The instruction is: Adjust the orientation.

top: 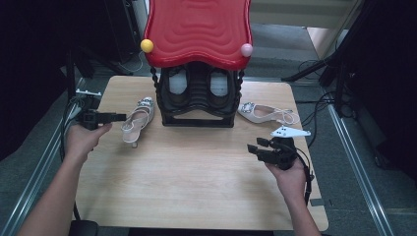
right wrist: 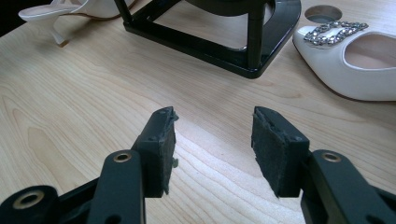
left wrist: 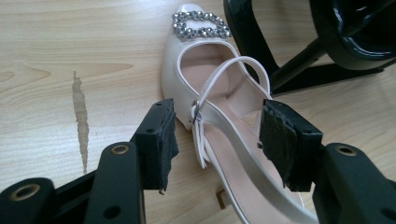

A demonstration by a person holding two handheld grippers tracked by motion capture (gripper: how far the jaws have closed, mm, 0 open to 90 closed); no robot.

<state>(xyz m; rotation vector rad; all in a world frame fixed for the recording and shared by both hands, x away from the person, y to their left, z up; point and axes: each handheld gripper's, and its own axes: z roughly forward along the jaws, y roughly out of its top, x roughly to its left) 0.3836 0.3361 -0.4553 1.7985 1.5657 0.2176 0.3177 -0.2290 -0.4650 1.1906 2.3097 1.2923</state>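
Cream slingback shoe (left wrist: pixel 219 135) heel cut off behind left hand-held gripper (left wrist: pixel 217 135) pads.

Overhead forward-down; tool cameras close, level.

You see a pale wood-grain table (top: pixel 187 172) with a darker streak (left wrist: pixel 80 122) in the grain. The left shoe (top: pixel 138 119) is off-white with a silver rhinestone buckle (left wrist: pixel 201 24); its heel tip is tan. The right shoe (top: pixel 263 113) matches, off-white with the same sparkling buckle (right wrist: pixel 335 31). The rack (top: pixel 196 96) is glossy black under a bright red rippled top (top: pixel 197 29), with a yellow knob (top: pixel 146 45) and a pink knob (top: pixel 246 49). Both grippers (top: pixel 117 117) (top: pixel 254 146) are black with dark grey pads.
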